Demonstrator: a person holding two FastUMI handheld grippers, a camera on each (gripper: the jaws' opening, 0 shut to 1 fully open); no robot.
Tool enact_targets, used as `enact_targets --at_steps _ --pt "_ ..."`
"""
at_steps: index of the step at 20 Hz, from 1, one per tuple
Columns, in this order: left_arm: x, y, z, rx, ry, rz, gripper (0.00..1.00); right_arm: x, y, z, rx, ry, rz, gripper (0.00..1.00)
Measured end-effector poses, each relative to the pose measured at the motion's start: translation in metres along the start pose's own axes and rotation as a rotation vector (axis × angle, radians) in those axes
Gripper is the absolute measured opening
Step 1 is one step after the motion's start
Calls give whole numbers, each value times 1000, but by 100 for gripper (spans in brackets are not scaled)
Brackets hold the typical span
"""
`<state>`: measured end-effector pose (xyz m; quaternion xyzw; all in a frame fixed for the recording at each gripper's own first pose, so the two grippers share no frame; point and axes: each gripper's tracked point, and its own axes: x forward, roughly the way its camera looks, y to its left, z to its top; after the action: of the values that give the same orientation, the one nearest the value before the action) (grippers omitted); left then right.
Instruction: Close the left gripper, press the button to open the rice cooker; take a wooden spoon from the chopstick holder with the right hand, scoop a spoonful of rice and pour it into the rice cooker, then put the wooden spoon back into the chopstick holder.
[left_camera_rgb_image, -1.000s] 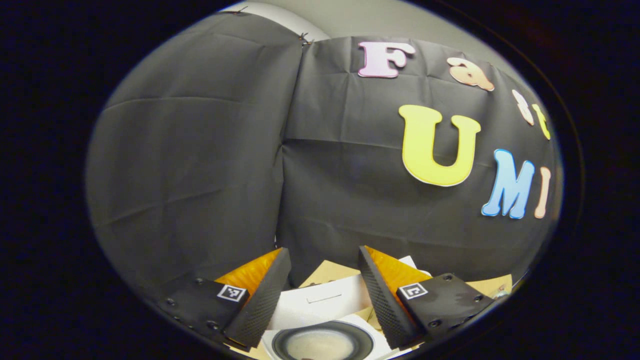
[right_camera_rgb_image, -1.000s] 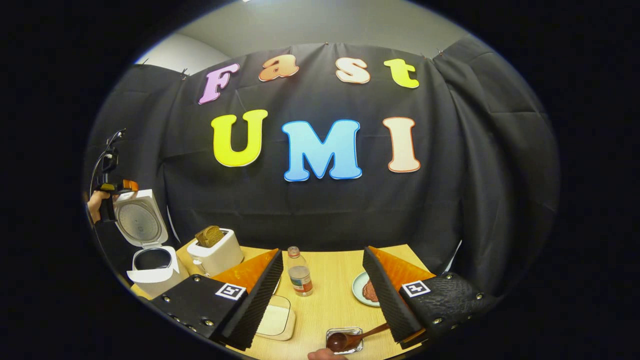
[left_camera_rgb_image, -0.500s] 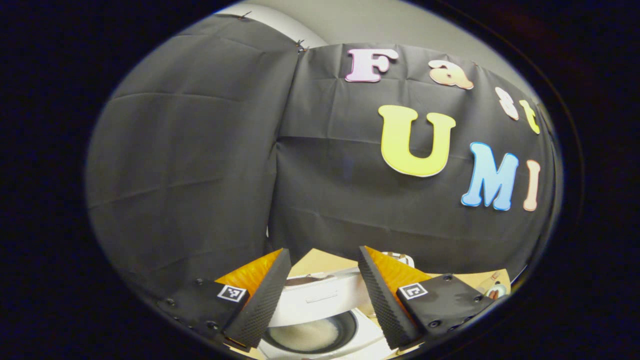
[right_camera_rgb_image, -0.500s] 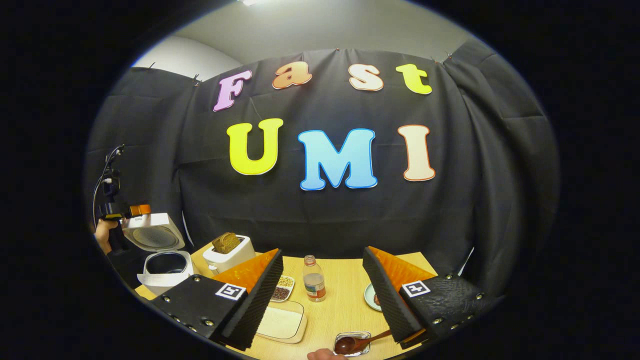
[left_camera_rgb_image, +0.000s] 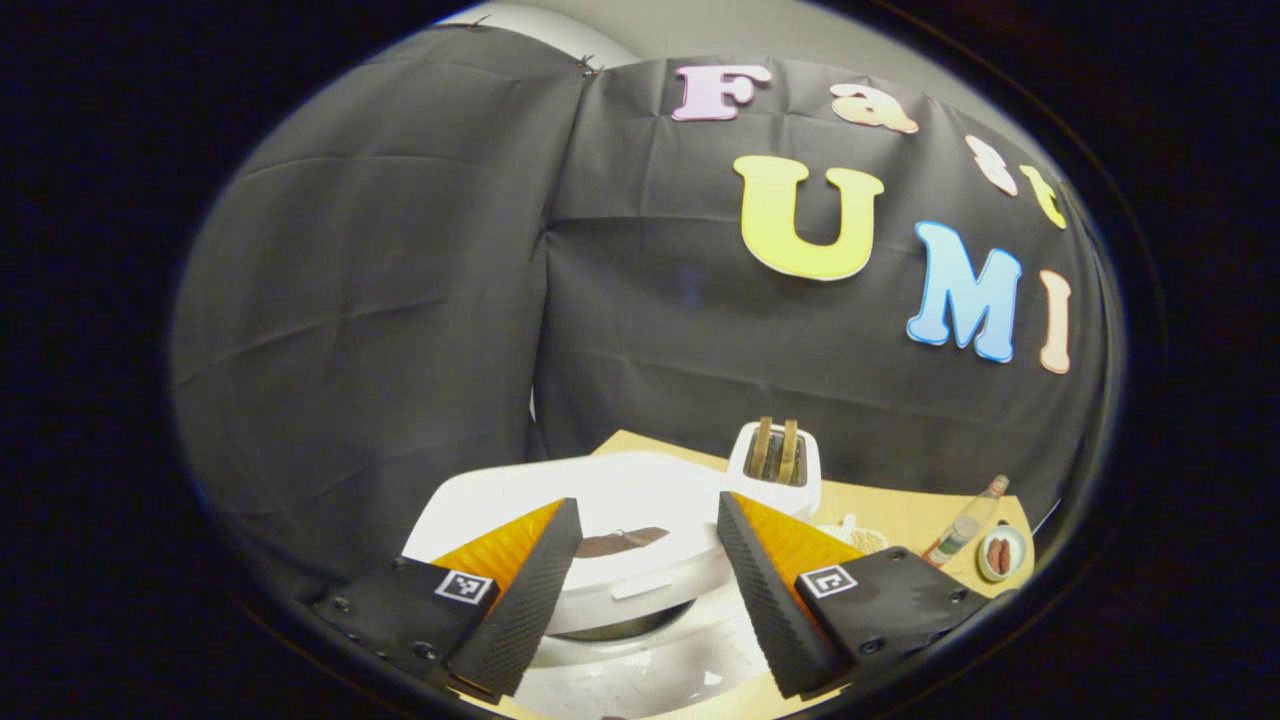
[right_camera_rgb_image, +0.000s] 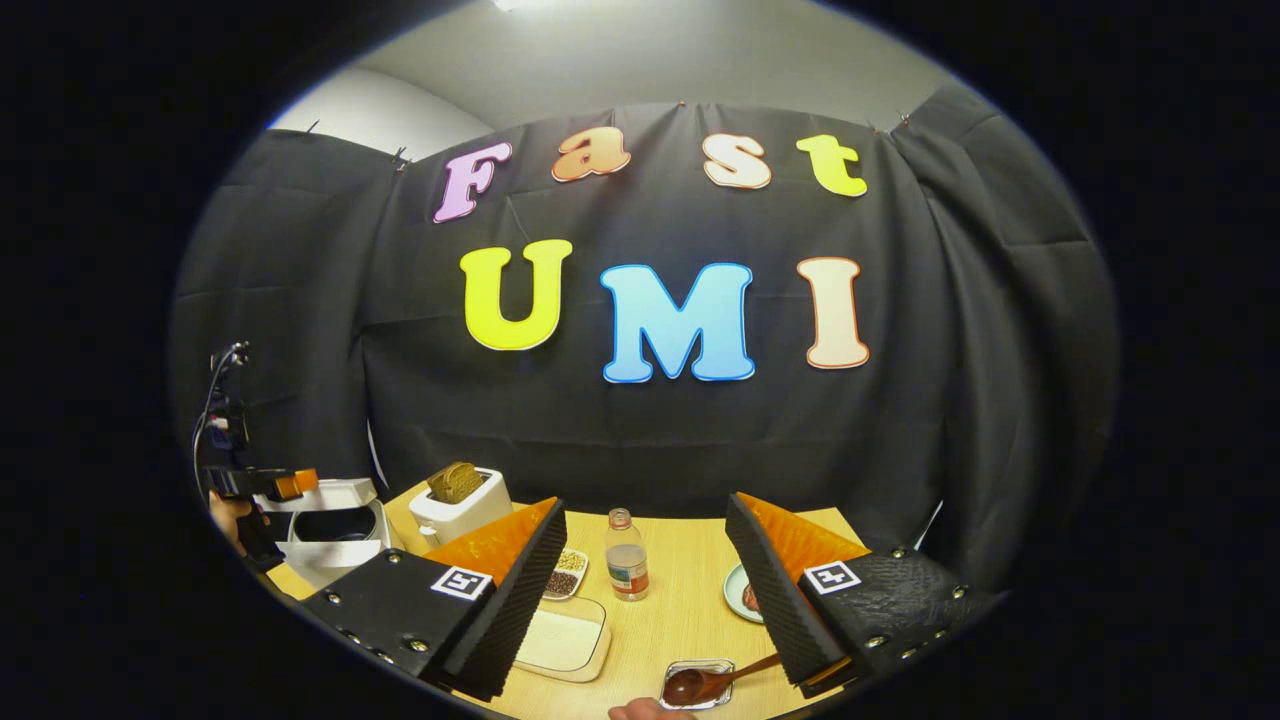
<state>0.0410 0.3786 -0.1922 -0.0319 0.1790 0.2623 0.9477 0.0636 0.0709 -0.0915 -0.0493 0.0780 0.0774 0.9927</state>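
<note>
Toaster (right_camera_rgb_image: 455, 507) w/ bread, bottle (right_camera_rgb_image: 626, 555), plate (right_camera_rgb_image: 742, 594), beans dish (right_camera_rgb_image: 563, 576)

wall: black cloth (right_camera_rgb_image: 640, 440) draped, creased, pinned along top, 9 to 3 o'clock | above: pale grey ceiling (right_camera_rgb_image: 640, 60), bright light (right_camera_rgb_image: 515, 4) at 12 | table (right_camera_rgb_image: 680, 610): light wood, 6 o'clock, against cloth

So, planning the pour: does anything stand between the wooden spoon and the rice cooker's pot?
Yes. The cooker's white lid hangs low over the pot, leaving just a narrow gap, with the left claw above it.
</note>
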Motion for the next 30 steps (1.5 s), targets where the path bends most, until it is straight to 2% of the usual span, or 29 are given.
enact_targets --at_steps 2,5,9,10,11,12,13,14,16,17,18,19,20,21,22,25,30 --pt "-3 -1 -14 8 15 3 92 -3 1 2 -22 -8 4 98" --pt "-8 0 -28 6 30 13 96 -9 4 1 -39 -6 8 97" --pt "-8 0 -45 18 54 31 96 -13 2 0 -14 -3 5 97" --pt "-7 1 -51 14 66 31 92 -14 2 0 -10 -2 3 97" --pt "-5 0 -58 5 80 29 96 -15 2 1 -5 -4 2 97" --pt "-4 1 -65 -5 97 28 92 -15 2 2 0 -7 2 97" --pt "-2 5 -73 -14 112 33 92 -16 2 3 3 -8 3 97" --pt "-1 8 -76 -15 116 38 96 -16 2 3 4 -8 2 97" --pt "1 12 -81 -4 123 41 96 -18 2 2 8 -5 2 97" --pt "3 14 -84 7 125 48 99 -17 3 1 13 -1 3 97" --pt "4 15 -85 18 132 56 99 -17 3 0 17 5 4 93" --pt "5 14 -86 27 139 62 96 -19 5 -1 22 7 7 93" --pt "5 13 -86 32 135 63 96 -20 6 -2 26 10 9 97" --pt "4 10 -87 35 130 59 94 -22 7 -2 26 11 12 97" --pt "5 9 -86 48 114 59 99 -23 7 -1 24 9 12 97" --pt "2 3 -78 72 106 43 98 -27 7 1 15 4 17 97" --pt "-21 2 -31 1 5 37 97 -38 4 4 22 -8 15 97"
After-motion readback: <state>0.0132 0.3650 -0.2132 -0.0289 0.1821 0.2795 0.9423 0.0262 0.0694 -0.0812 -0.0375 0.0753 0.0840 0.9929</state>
